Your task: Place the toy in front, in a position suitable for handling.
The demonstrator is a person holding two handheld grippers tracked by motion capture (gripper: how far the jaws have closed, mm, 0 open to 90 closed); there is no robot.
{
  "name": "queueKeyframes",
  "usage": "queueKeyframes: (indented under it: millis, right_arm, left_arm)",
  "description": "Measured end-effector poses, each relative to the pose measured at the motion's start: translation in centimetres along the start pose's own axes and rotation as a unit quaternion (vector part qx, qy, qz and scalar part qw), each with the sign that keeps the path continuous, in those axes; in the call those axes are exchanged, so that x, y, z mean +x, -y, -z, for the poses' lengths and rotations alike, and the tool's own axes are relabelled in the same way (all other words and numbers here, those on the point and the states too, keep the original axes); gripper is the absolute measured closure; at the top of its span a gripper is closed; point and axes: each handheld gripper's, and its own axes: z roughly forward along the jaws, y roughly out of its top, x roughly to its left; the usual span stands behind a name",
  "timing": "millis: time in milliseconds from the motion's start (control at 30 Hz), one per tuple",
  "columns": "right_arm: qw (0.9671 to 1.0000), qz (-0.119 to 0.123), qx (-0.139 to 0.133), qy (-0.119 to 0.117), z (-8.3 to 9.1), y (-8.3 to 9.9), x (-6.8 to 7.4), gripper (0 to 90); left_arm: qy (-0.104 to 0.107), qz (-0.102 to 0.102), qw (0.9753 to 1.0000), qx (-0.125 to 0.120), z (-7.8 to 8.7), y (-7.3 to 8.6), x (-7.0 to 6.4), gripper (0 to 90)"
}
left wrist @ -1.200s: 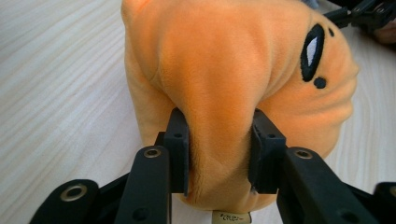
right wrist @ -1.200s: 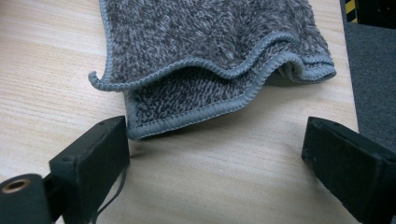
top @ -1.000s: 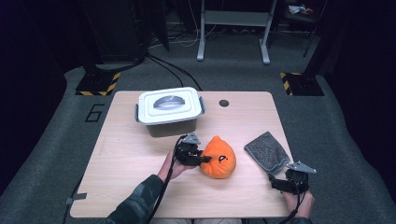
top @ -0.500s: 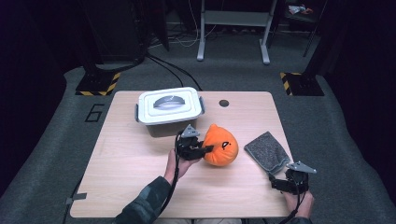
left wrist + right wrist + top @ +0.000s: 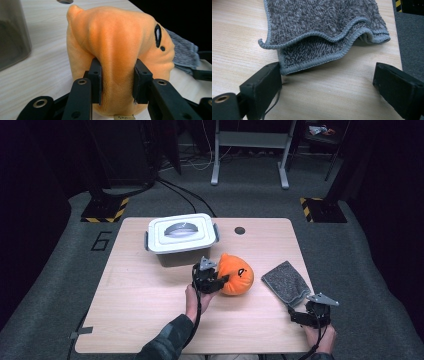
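My right tongs (image 5: 300,315) rest at the near right corner of the bench (image 5: 145,320). Their jaws stand spread wide and hold nothing. In the right gripper view the grey cloth (image 5: 322,32) lies folded on the wood just ahead of my right tongs (image 5: 327,85); its stitched near corner touches or almost touches the tip of one jaw, and I cannot tell which. The other jaw stands well apart from the cloth, over bare wood. In the high view the grey cloth (image 5: 286,282) lies flat near the right edge of the bench.

My left tongs (image 5: 220,281) are farther in, near the middle of the bench. They pinch the orange plush toy (image 5: 236,275) from its left side. In the left gripper view my left tongs (image 5: 117,82) have both pads pressed into a fold of the orange plush toy (image 5: 117,45), and the fabric bulges between them. A black and white mark shows on the toy's right flank. A small label sits at the toy's base; its print is too small to read. The toy lies between the cloth and the lidded box.

Beyond the toy stands a white lidded box (image 5: 181,239) with grey side latches, lid on, close behind my left tongs. A small round hole (image 5: 240,230) sits in the bench to the right of the box, near the far edge.
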Motion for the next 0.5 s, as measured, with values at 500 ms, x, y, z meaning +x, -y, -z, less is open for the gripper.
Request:
queueKeyframes:
  millis: [500]
  right_arm:
    - [1.0, -0.001, 0.0, 0.0, 0.0, 0.0, 0.0, 7.5]
  left_arm:
    - [0.011, -0.02, 0.9996, 0.019, -0.4, 0.4, 0.4, 30.4]
